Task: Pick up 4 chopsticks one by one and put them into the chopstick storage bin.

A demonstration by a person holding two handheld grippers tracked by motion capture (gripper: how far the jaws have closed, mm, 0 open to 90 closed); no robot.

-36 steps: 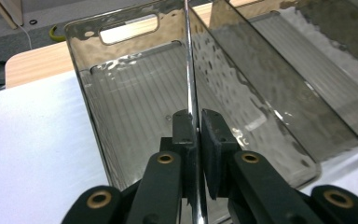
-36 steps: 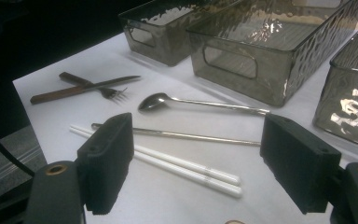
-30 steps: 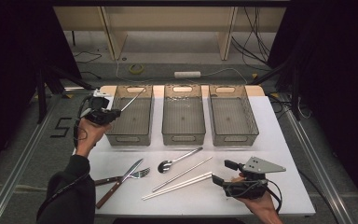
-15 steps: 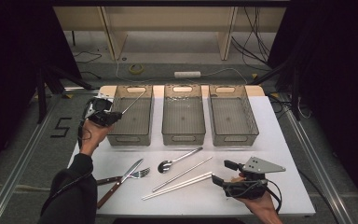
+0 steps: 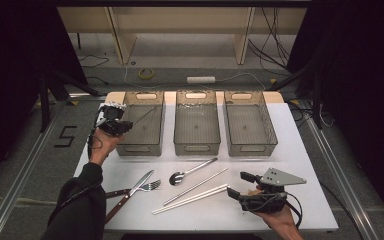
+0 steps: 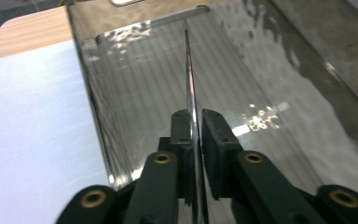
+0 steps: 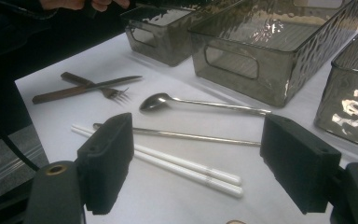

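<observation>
The left gripper [image 6: 195,122] had just been opening around the thin metal stick [image 6: 189,84], letting it down into the left bin [image 5: 141,125]. The right gripper [image 7: 196,163] stayed wide open over the counter [image 5: 305,150].

We see a thin, polished metal rod [image 6: 189,70], perhaps a chopstick, gleaming between matt black pads of the left hand-held gripper [image 6: 195,135], whose arms look like dull plastic with brass-coloured rivets. The bin [image 6: 279,93] beneath is smoky translucent plastic, glossy and rippled. The tabletop [image 5: 300,150] is smooth matt white with a pale wood edge. The spoon [image 7: 158,100] shines like mirror-bright steel; the white chopsticks [image 7: 182,164] look like satin plastic; the knife handle [image 7: 56,94] appears to be brown wood.
</observation>
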